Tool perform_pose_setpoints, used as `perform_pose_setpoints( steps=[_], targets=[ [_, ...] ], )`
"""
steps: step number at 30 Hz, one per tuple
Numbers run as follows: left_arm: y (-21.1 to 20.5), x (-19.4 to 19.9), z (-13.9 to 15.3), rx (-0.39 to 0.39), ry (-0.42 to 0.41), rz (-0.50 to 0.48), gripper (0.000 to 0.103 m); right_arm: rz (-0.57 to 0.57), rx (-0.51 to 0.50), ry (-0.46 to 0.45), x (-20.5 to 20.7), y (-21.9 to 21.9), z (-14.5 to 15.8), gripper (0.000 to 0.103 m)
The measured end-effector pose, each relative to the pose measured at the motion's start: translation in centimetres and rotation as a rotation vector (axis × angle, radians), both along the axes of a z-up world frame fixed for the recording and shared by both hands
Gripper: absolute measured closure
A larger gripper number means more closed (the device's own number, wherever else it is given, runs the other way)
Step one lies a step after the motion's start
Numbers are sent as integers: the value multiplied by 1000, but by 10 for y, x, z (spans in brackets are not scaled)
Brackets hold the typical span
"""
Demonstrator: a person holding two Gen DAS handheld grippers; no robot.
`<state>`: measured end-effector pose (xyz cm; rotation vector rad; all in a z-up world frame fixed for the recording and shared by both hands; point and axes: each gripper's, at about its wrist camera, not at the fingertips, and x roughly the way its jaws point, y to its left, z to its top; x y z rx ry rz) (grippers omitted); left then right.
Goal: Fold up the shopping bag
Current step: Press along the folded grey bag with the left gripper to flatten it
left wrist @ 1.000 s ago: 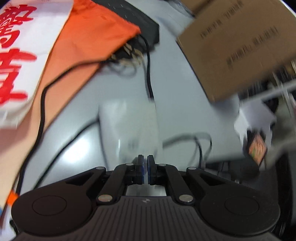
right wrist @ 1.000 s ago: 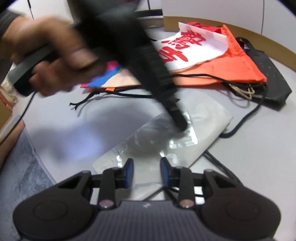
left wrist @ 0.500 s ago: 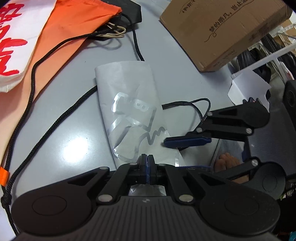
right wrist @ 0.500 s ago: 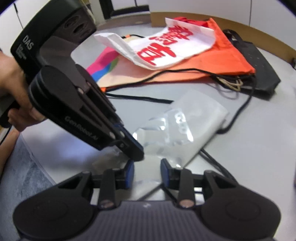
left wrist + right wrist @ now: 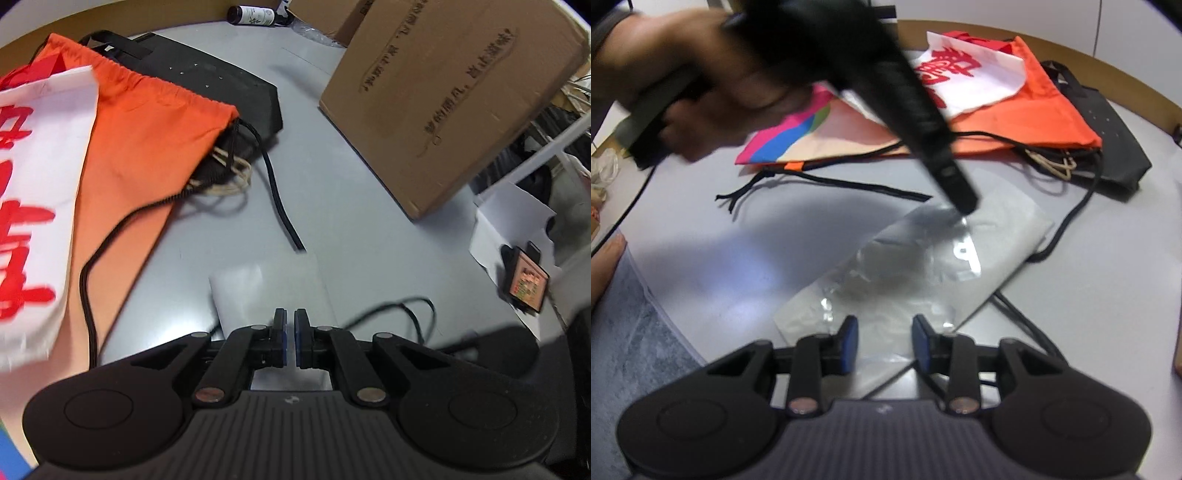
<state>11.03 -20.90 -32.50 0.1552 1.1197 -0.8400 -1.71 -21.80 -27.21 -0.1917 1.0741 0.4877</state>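
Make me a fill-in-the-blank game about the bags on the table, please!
1. The silvery shopping bag lies flat on the ___ table.
2. The drawstring bag under the white bag with red writing is colored ___.
3. The right gripper has its jaws ___, with the silvery shopping bag lying just beyond them.
4. The big box standing on the table is made of ___.

Missing words: grey; orange; open; cardboard
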Motion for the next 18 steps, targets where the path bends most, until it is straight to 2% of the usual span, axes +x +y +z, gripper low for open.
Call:
perform_pose_setpoints(
  steps=[2,5,8,11,18],
  targets=[
    [-6,6,-9,31,-7,8,100,-3,5,0,-1,-1,1,68],
    [-4,9,-20,30,-2,17,100,-3,5,-4,-1,-1,0,68],
    [-5,7,-26,37,-37,-20,100,-1,3,-8,-1,-1,0,68],
    [-4,13,-29,18,-5,-4,100,-12,3,-9,0,-2,1,68],
    [-9,7,-27,34,-30,-11,100,-41,-18,49,0,1,12,67]
  ],
)
